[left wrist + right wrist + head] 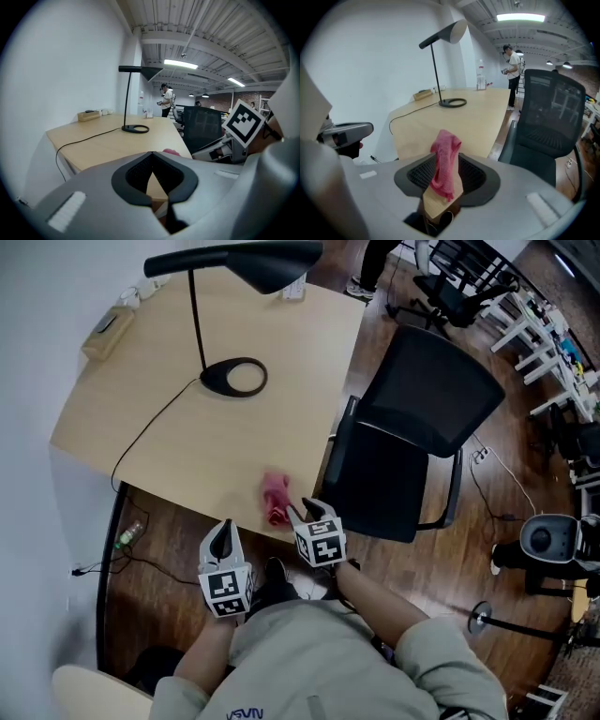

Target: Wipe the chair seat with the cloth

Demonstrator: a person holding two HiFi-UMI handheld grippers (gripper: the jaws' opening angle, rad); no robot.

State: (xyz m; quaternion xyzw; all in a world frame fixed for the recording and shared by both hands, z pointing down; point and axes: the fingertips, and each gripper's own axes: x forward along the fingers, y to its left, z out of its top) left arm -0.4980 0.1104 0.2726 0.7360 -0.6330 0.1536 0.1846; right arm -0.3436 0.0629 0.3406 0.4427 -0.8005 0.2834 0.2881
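Observation:
A crumpled pink cloth point(275, 499) lies at the near edge of the wooden table point(169, 418). My right gripper point(304, 513) is at that edge beside it. In the right gripper view the cloth point(444, 154) sits between the open pads of the right gripper point(446, 161), with gaps on both sides. The black office chair point(389, 479) stands right of the table, its seat point(370, 493) partly tucked under the edge. My left gripper point(225, 532) hovers off the table's front edge, to the cloth's left. Its fingertips meet with nothing held point(153, 153).
A black desk lamp point(234, 376) with a ring base stands mid-table; its cable point(150, 427) runs off the front edge. A small box point(105, 329) sits at the table's far left corner. More chairs and white racks point(544, 324) stand at the right, and a person point(514, 70) stands far off.

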